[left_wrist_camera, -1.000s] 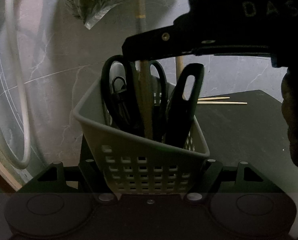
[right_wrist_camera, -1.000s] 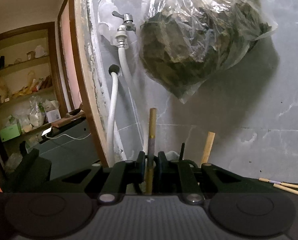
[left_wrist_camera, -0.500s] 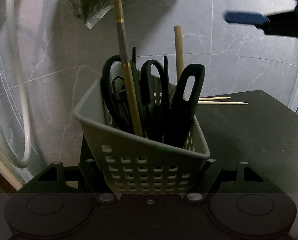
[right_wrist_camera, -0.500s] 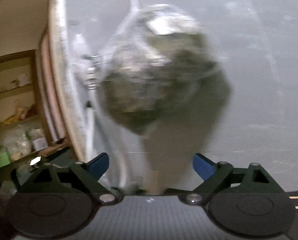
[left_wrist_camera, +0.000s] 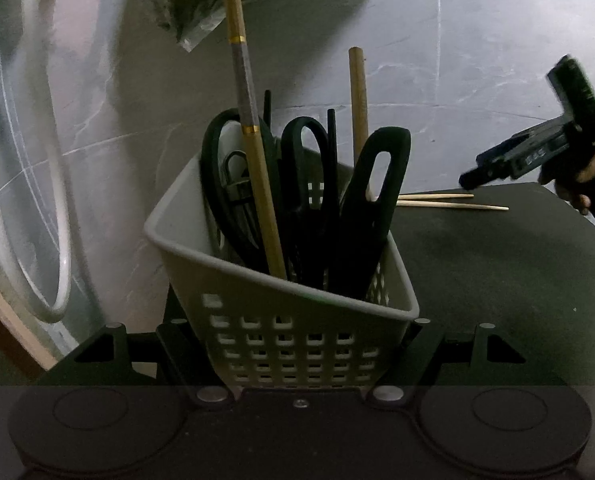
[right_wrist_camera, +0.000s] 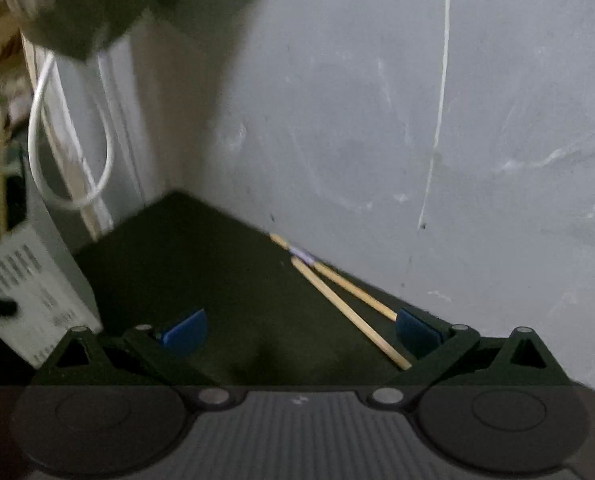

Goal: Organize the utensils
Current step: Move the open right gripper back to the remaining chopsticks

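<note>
1. My left tool (left_wrist_camera: pixel 297 364) is clamped on the base of the pale slotted basket (left_wrist_camera: pixel 297 304), its fingers together against the 2 side walls. The basket is thin plastic, light in itself but top-heavy with what stands in it, so I judge a low hold suits it better than the rim, which would flex.

2. In the basket stand the gold-banded chopstick (left_wrist_camera: pixel 253 128), the black scissors (left_wrist_camera: pixel 233 184), a plain wooden stick (left_wrist_camera: pixel 357 96) and a black slotted handle (left_wrist_camera: pixel 377 200). All lean loosely and could rattle or tip if I tilt the basket.

3. On the dark counter (left_wrist_camera: pixel 477 272), to the right of the basket and just beside the grey wall (right_wrist_camera: pixel 377 120), lie the 2 loose chopsticks (right_wrist_camera: pixel 349 304). They touch or cross near their far ends and spread apart toward me.

4. I read them as light, stiff, smooth and thin: easy to roll and easy to lose from a pinch. I would take 1 near its middle, square across the shaft, so it does not swing.

5. My right tool (right_wrist_camera: pixel 301 328) is opening, its blue pads (right_wrist_camera: pixel 185 328) wide apart with nothing held; the nearer chopstick ends run between them, close to the right-hand pad.
</note>
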`<state>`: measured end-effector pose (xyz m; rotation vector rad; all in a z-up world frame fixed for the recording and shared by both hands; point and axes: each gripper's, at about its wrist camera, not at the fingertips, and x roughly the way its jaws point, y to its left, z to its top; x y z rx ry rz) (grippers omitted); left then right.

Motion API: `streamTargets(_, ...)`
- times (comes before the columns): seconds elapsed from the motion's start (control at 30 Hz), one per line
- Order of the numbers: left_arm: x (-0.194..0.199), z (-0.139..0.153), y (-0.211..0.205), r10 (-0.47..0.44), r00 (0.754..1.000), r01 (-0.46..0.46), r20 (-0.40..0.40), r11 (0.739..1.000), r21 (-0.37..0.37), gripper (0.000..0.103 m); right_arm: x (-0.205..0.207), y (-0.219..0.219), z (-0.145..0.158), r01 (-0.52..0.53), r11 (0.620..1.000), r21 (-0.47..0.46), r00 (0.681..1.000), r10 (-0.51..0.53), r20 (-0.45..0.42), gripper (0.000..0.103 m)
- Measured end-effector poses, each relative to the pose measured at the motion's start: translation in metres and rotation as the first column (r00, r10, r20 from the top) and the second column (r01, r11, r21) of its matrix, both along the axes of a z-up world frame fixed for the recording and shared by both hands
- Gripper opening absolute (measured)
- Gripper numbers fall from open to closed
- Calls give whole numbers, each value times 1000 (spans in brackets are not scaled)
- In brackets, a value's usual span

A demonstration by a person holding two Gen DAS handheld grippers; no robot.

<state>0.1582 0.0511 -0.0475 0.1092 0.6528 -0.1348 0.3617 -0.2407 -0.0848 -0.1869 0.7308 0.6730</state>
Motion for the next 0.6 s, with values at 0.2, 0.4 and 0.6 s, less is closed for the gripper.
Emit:
streamTargets(0.2, -3, 1, -11, 59, 998, -59, -13, 998, 10, 77, 44, 3, -25, -120, 992, -49, 991, 117, -64, 103)
streamTargets(0.4, -8, 3, -23, 110, 994, -110, -19, 994, 16, 77, 67, 15, -38, -224, 968, -112, 973, 215, -81, 102)
streamTargets(0.6, -14, 6, -31, 139, 990, -139, -22, 990, 23, 78, 74, 9, -50, -261, 958, -120, 962, 248, -113, 94)
